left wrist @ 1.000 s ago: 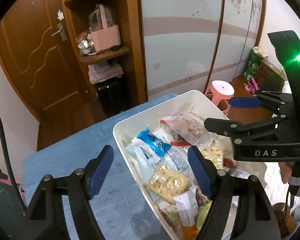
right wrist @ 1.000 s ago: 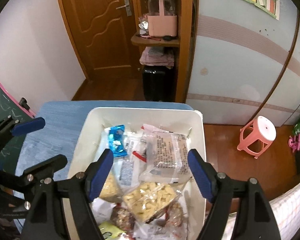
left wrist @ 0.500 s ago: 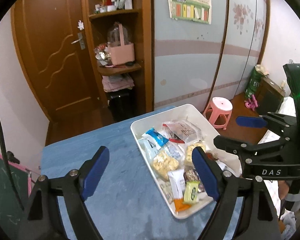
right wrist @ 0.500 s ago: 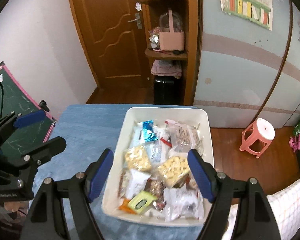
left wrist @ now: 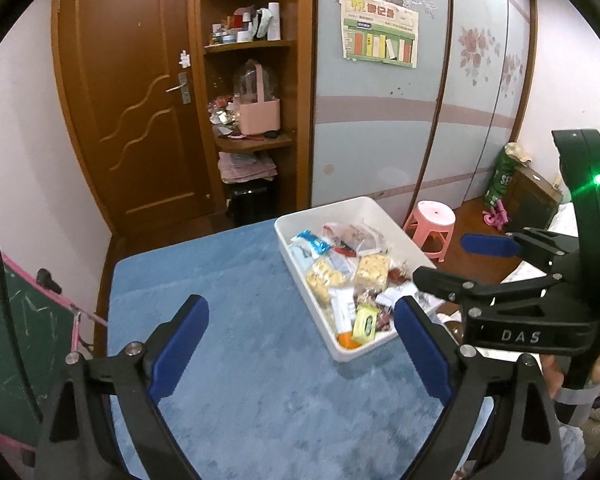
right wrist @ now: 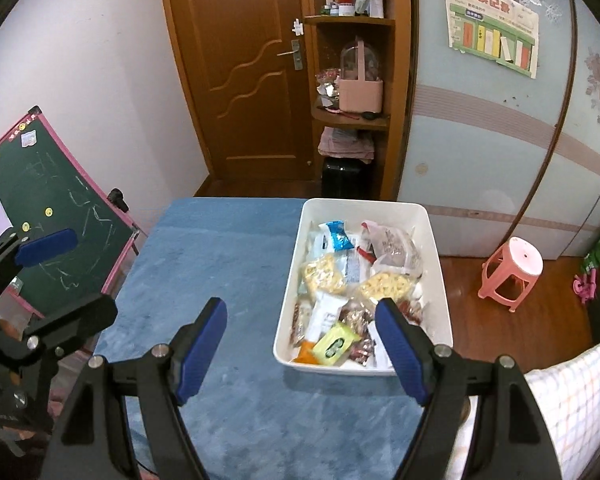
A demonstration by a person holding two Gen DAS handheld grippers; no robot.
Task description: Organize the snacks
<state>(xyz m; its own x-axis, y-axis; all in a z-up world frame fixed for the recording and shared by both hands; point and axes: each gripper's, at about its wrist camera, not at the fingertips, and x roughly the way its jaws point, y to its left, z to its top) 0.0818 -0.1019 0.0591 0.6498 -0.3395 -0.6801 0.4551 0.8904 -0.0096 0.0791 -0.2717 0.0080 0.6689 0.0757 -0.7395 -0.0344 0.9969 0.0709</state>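
A white tray (left wrist: 300, 216) (right wrist: 364, 202) full of snack packets sits on the right half of the blue-covered table (left wrist: 239, 340) (right wrist: 227, 264). Among the packets are a blue one (right wrist: 338, 234), a bag of yellow puffs (right wrist: 386, 284) and a yellow-green pack (left wrist: 364, 322) at the near end. My left gripper (left wrist: 300, 316) hangs above the bare cloth to the tray's left. Its jaws are opening and nothing is between them. My right gripper (right wrist: 300, 312) hovers over the tray's near left corner, open and holding nothing.
A pink stool (right wrist: 512, 264) stands on the wooden floor right of the table. A green chalkboard (right wrist: 55, 204) leans at the table's left edge. Behind are a wooden door (right wrist: 243, 68) and shelves with a pink basket (right wrist: 360, 88). A checked cloth (right wrist: 572, 400) lies at the near right.
Both grippers have drawn back and upward from the tray, which now looks smaller and farther off. The left jaws stand wider apart. The snacks have not shifted.
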